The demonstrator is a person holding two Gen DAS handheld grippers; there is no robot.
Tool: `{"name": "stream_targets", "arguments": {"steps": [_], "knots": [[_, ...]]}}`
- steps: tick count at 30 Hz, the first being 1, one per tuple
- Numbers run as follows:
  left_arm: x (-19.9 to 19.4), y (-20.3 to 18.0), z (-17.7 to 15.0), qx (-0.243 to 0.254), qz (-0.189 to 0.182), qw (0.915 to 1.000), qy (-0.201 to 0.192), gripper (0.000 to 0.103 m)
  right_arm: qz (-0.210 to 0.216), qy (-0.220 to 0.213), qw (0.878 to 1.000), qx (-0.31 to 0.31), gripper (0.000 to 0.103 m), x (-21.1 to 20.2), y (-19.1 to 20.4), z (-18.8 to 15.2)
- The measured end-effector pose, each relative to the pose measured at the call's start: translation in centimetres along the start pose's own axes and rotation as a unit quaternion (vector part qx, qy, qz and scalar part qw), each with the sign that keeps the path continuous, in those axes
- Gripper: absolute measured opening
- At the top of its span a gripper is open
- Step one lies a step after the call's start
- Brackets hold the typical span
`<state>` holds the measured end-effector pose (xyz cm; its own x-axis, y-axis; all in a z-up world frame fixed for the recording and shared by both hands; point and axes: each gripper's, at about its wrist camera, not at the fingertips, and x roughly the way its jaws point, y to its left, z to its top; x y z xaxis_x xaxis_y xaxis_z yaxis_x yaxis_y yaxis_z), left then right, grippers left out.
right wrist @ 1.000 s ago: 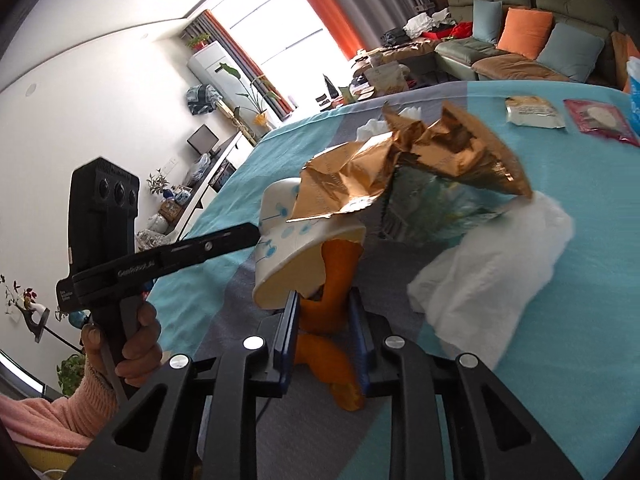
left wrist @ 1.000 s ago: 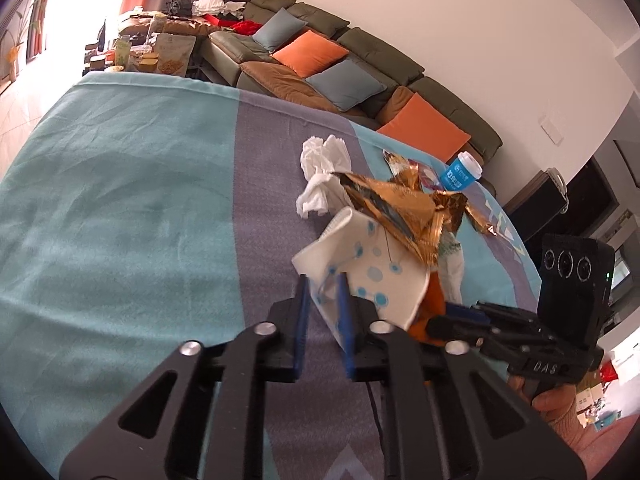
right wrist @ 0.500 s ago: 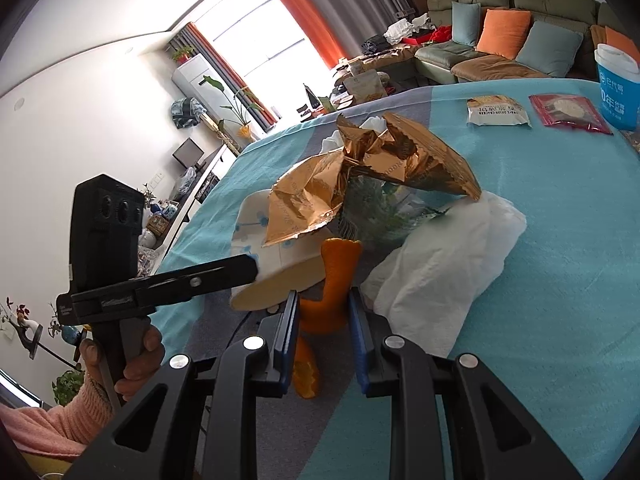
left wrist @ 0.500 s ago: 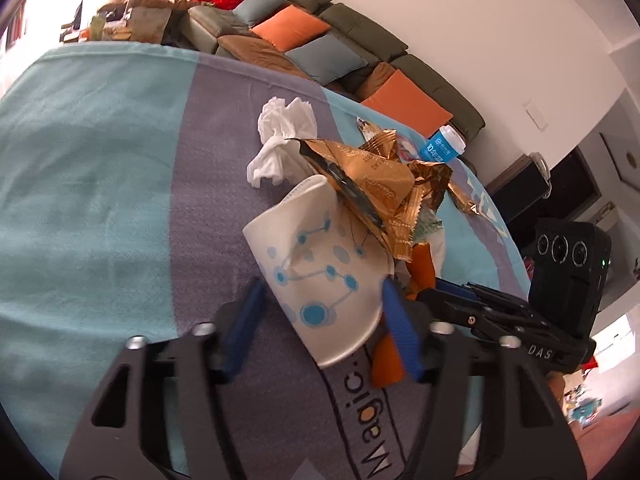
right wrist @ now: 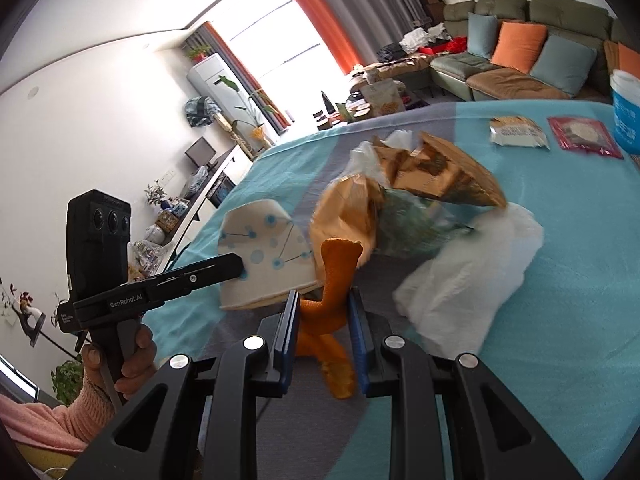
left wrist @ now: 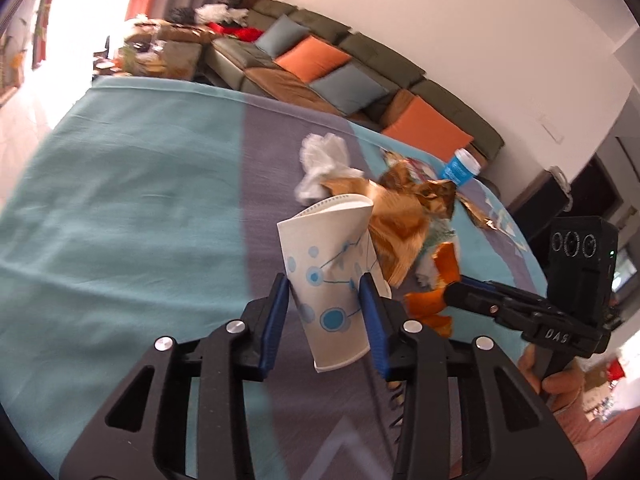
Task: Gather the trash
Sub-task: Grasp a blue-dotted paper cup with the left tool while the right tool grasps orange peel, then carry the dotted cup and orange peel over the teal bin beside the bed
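My left gripper [left wrist: 324, 292] is shut on a flattened white paper cup with blue dots [left wrist: 332, 264], held above the table; the cup also shows in the right wrist view [right wrist: 264, 256]. My right gripper [right wrist: 322, 304] is shut on an orange peel [right wrist: 332, 292], which also shows in the left wrist view [left wrist: 436, 280]. Just beyond the cup lies a pile of trash: a crumpled gold foil wrapper [right wrist: 432, 176], a clear greenish bag [right wrist: 412, 224] and a white tissue [right wrist: 472, 272]. Another crumpled white tissue [left wrist: 324, 164] lies farther back.
The table has a teal and grey cloth [left wrist: 120, 200]. A blue and white tub [right wrist: 626, 108], a silver snack packet [right wrist: 518, 132] and a red snack packet [right wrist: 582, 136] lie at its far right. A sofa with orange and blue cushions [left wrist: 340, 68] stands behind.
My left gripper opened wide half a second ago and has closed on the cup again, gripping it lower down and more upright. My right gripper keeps holding the orange peel.
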<state>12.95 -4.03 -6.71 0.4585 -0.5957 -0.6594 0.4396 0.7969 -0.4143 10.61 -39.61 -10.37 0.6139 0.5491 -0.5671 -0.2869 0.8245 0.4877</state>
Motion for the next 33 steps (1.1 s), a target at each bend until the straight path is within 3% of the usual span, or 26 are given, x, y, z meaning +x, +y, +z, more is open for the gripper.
{"name": "stream_targets", "arguments": {"steps": [17, 33], "knots": [[-11.1, 5.7, -3.6, -0.040, 0.110, 0.9895, -0.084, 0.036, 0.067, 0.024, 0.995, -0.069, 0.022, 4.9, 6.9, 1.8], [-18.3, 9.9, -6.2, -0.088, 0.163, 0.9734, -0.134, 0.034, 0.125, 0.059, 0.981, -0.134, 0.022, 10.5, 14.5, 3.4]]}}
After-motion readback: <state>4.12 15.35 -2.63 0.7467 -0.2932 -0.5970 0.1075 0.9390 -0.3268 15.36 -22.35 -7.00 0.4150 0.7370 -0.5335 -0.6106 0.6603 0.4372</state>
